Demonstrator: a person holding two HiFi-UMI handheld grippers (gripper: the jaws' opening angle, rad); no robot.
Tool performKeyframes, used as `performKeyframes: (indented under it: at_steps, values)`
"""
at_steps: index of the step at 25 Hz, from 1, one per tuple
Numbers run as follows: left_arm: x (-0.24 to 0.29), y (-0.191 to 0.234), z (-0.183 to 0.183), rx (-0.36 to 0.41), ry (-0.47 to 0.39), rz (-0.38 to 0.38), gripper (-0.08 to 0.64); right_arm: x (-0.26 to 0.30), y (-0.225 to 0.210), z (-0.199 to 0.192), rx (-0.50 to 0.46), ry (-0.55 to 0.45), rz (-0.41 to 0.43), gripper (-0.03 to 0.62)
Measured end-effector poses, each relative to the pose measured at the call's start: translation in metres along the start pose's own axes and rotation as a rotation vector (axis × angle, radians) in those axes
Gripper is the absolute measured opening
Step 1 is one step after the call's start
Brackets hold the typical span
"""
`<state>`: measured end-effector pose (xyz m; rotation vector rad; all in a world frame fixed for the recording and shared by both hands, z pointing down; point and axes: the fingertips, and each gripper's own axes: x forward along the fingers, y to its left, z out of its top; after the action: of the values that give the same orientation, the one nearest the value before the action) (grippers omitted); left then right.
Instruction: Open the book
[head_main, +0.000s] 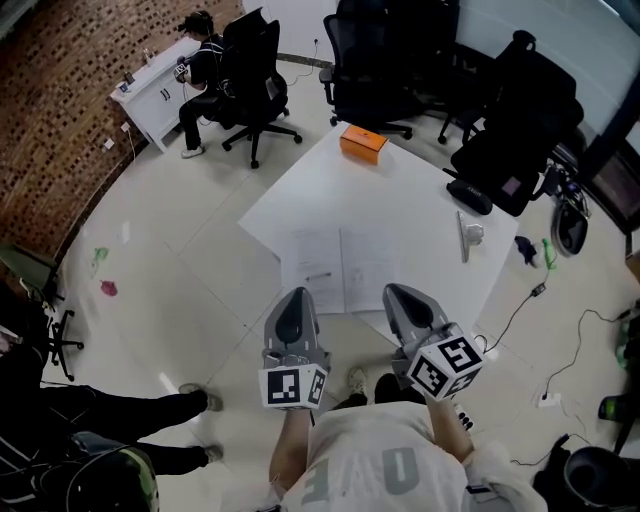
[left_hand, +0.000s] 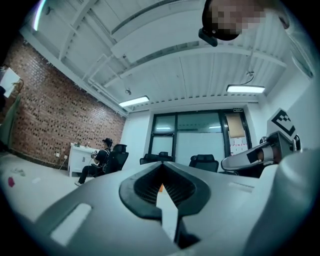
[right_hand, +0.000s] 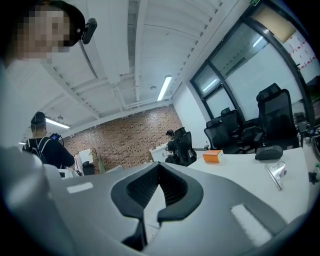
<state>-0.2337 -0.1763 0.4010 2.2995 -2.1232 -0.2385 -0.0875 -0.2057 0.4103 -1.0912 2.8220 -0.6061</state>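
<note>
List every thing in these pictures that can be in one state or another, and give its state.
book: open, flat on the table
left tool: shut, empty, held off the book
right tool: shut, empty, held off the book
orange box: closed, at the table's far end

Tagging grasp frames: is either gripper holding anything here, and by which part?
Nothing is held. The left gripper and the right gripper are both shut with nothing between their jaws; the book lies ungripped on the white table.
</note>
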Motion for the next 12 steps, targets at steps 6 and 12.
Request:
performKeyframes:
  at_steps: [6,12]
  values:
    - [-0.034,-0.011,0.019,0.028,-0.035,0.017,0.017,-0.032,0.016,0.000,-0.048,-0.016,0.002,0.005]
    - [-0.102,-0.067,0.012,0.043,-0.033,-0.002,0.017,-0.125,0.017,-0.034,-0.038,-0.011,-0.046,0.005]
